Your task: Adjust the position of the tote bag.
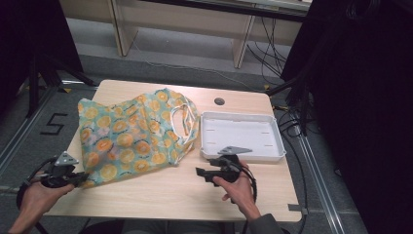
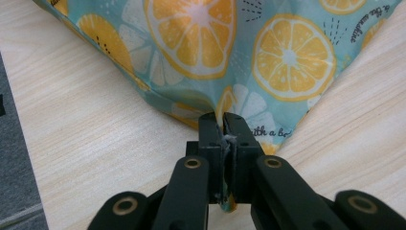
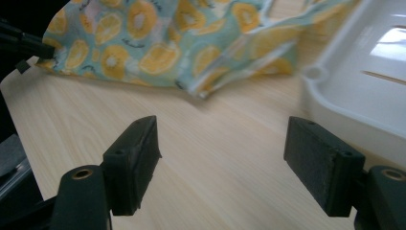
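Observation:
A teal cloth bag point(image 1: 129, 136) printed with orange slices lies flat on the left half of the wooden table point(image 1: 185, 192). My left gripper point(image 1: 80, 178) is at the bag's near left corner and is shut on it; in the left gripper view the fabric point(image 2: 225, 62) is pinched between the jaws at my left gripper point(image 2: 222, 122). My right gripper point(image 1: 199, 173) hovers over bare table near the front, jaws wide apart with nothing between them. The right gripper view shows my right gripper point(image 3: 222, 163) pointing toward the bag's edge point(image 3: 158, 52).
A shallow white plastic tray point(image 1: 242, 136) sits at the right of the table, just beyond my right gripper, and its rim point(image 3: 335, 103) is close on the right in the right gripper view. The bag's white handles point(image 1: 185, 119) lie near the tray.

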The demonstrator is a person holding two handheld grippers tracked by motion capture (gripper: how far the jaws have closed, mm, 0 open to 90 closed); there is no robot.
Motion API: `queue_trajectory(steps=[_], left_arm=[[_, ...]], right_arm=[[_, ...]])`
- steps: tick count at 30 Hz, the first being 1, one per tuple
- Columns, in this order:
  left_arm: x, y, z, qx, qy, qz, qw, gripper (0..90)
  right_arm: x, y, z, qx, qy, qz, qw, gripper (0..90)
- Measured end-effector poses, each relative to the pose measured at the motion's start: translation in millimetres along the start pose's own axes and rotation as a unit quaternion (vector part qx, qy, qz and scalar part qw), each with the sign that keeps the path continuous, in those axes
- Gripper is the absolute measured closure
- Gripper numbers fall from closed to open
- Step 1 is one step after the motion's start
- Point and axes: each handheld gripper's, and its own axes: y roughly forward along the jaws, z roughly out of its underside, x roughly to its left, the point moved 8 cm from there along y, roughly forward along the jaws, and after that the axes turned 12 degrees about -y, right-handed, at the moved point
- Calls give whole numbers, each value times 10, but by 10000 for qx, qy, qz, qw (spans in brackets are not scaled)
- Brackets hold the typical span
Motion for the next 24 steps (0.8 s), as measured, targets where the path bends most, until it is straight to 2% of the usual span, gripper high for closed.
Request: queue_trajectory(steps=[1, 2, 3, 5, 6, 7, 8, 9, 10, 11, 12, 13, 14, 16, 17, 18, 19, 20, 21, 23, 24], left_arm=[[10, -8, 4, 66, 28, 16, 10000, 864], [5, -1, 14, 60, -90, 11, 9999, 863], [14, 11, 3, -38, -73, -13, 10000, 864], [31, 3, 10, 16, -136, -10, 9999, 864], [55, -4, 7, 38, -70, -12, 10000, 865], [58, 12, -3, -97, -170, -43, 9998, 866], [86, -3, 5, 14, -31, -26, 10000, 866], [82, 5, 3, -48, -121, -61, 9999, 867], [82, 5, 3, -48, -121, -61, 9999, 867], [85, 6, 4, -55, -104, -64, 9999, 867], [67, 21, -5, -152, -230, -53, 9996, 867], [82, 12, 1, -68, -102, -64, 9999, 867], [82, 12, 1, -68, -102, -64, 9999, 867], [87, -4, 19, 82, -17, -52, 10000, 867], [82, 10, 12, -6, -45, -56, 10000, 867], [82, 10, 13, 8, -38, -61, 10000, 867], [79, 12, 13, 5, -38, -48, 10000, 866], [75, 12, 14, 7, -47, -42, 10000, 866], [65, 19, 11, -32, -107, -31, 9999, 865], [65, 12, 17, 59, -102, 19, 9999, 864], [65, 12, 17, 59, -102, 19, 9999, 864]], right_arm=[[27, 93, -46, 29, -34, -44, 10000, 287], [52, 178, -85, 110, -90, -39, 9999, 288], [70, 258, -119, 199, -89, 31, 9998, 287], [105, 422, -183, 273, -92, 3, 9996, 287], [112, 493, -206, 334, -117, 22, 9994, 288], [121, 576, -235, 278, -79, 4, 9996, 288], [124, 633, -250, 339, 16, -45, 9994, 288], [133, 713, -289, 189, 130, -112, 9997, 291], [118, 749, -303, 288, 68, -182, 9994, 300], [105, 801, -322, 306, 87, -150, 9994, 313], [83, 851, -328, 376, 168, -84, 9991, 314], [61, 903, -338, 408, 234, -42, 9989, 318], [31, 960, -348, 412, 249, 5, 9988, 331], [-9, 1054, -351, 551, 296, 114, 9980, 342], [-29, 1100, -352, 607, 268, 165, 9977, 378], [-54, 1143, -342, 702, 283, 316, 9966, 420], [-52, 1169, -336, 802, 304, 389, 9956, 498], [-56, 1210, -342, 753, 198, 423, 9961, 590], [-71, 1235, -334, 795, -8, 443, 9958, 638], [-59, 1255, -326, 868, -166, 476, 9950, 766], [-59, 1255, -326, 868, -166, 476, 9950, 766]])
